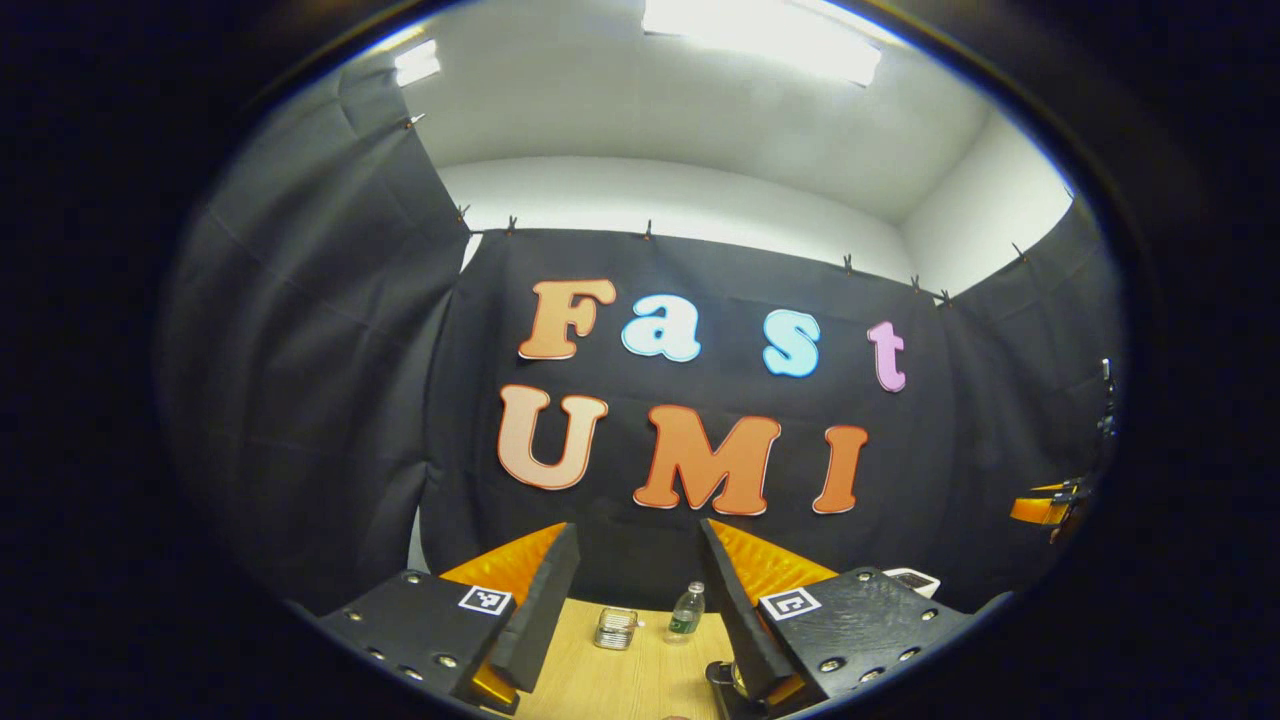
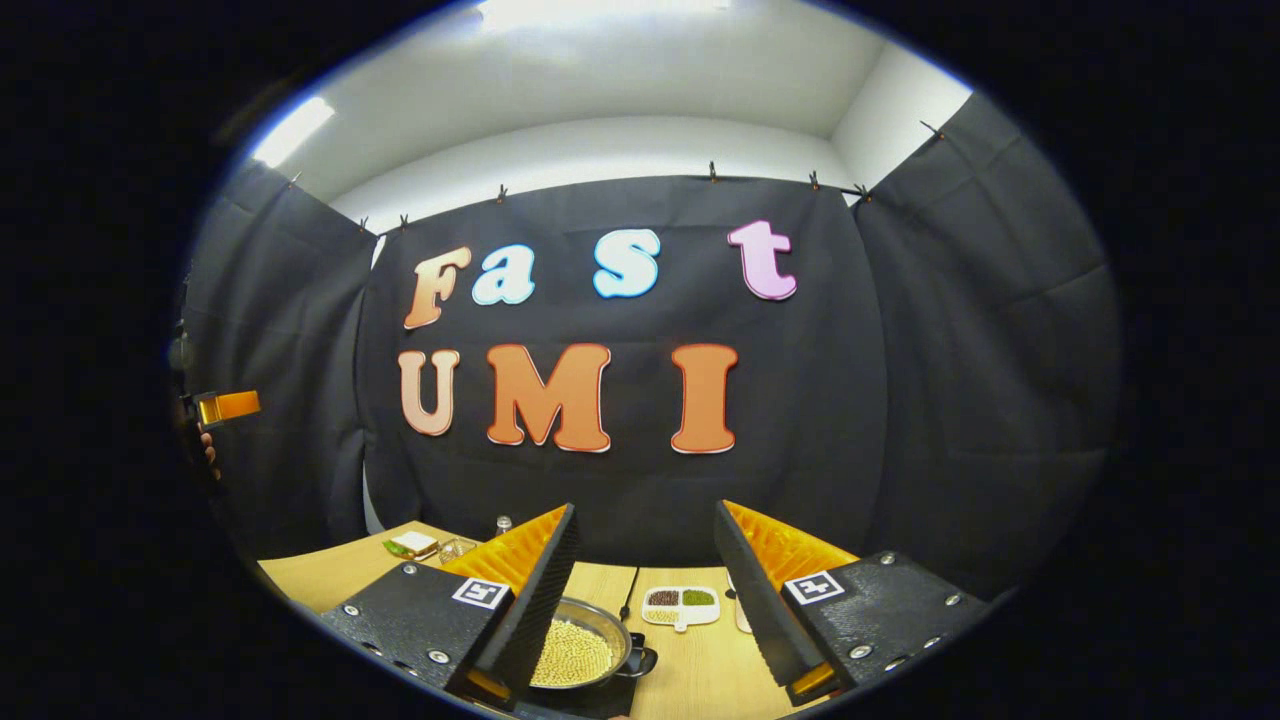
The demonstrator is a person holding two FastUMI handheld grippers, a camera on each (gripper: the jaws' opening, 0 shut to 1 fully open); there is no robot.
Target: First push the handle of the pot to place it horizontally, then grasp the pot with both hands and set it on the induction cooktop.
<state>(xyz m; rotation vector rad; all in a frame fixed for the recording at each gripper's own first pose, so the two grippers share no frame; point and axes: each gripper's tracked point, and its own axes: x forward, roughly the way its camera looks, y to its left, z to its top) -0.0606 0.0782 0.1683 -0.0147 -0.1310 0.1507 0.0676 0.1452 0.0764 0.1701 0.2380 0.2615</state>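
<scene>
The left gripper [image 1: 638, 590] is held above the wooden table [image 1: 620, 685], its fingers apart with nothing between them; beyond them on the table stand a small glass jar [image 1: 615, 628] and, just beside it, a plastic bottle [image 1: 686, 611]. The right gripper [image 2: 645, 580] also has its fingers spread and empty; the pot [image 2: 580, 650], full of pale beans, sits on the table partly behind the gripper's left finger, its short dark handle [image 2: 640, 662] on the side toward a white divided dish [image 2: 680, 605] of dark and green grains; whether the pot rests on a cooktop cannot be told.
</scene>
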